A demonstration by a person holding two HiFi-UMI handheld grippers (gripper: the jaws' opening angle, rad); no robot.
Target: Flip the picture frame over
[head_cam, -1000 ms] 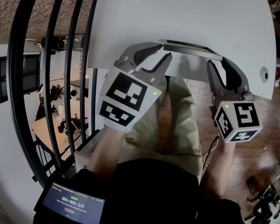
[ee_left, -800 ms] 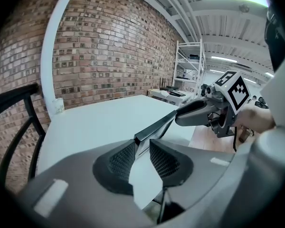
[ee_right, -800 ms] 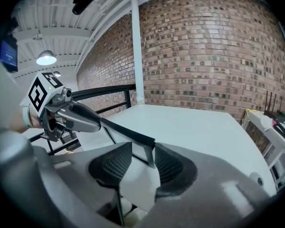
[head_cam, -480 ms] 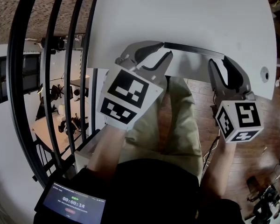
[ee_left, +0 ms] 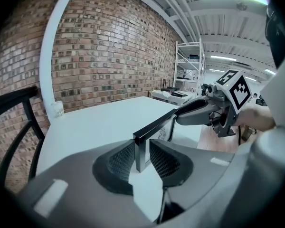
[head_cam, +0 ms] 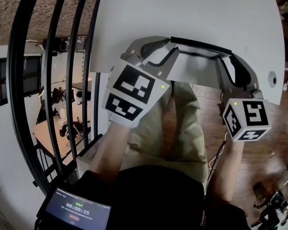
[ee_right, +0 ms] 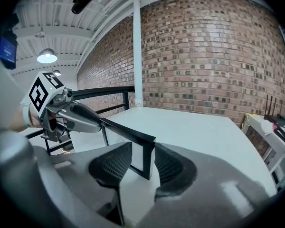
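Frame (head_cam: 199, 45) is mid-flip, raised on edge over the tabletop's (head_cam: 182, 13) near side, left claw (ee_left: 141, 156) and right claw (ee_right: 143, 163) each clamped on one end; the next move likely calls for tipping it onward, then lowering it flat

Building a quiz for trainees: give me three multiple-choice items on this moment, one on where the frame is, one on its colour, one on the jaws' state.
1. Where is the frame?
A. On the floor
B. Held between the left gripper and the right gripper, by the near edge of the table
C. On a shelf

2. What colour is its rim?
A. Black
B. Red
C. Gold

3. How do the jaws stand?
A. Both pairs open and empty
B. Only the left pair shut
C. Both pairs shut on the frame

Answers:
1. B: the head view shows a gripper at each end of it.
2. A: the rim is black in all three views.
3. C: each gripper view shows a frame corner clamped between its jaws.
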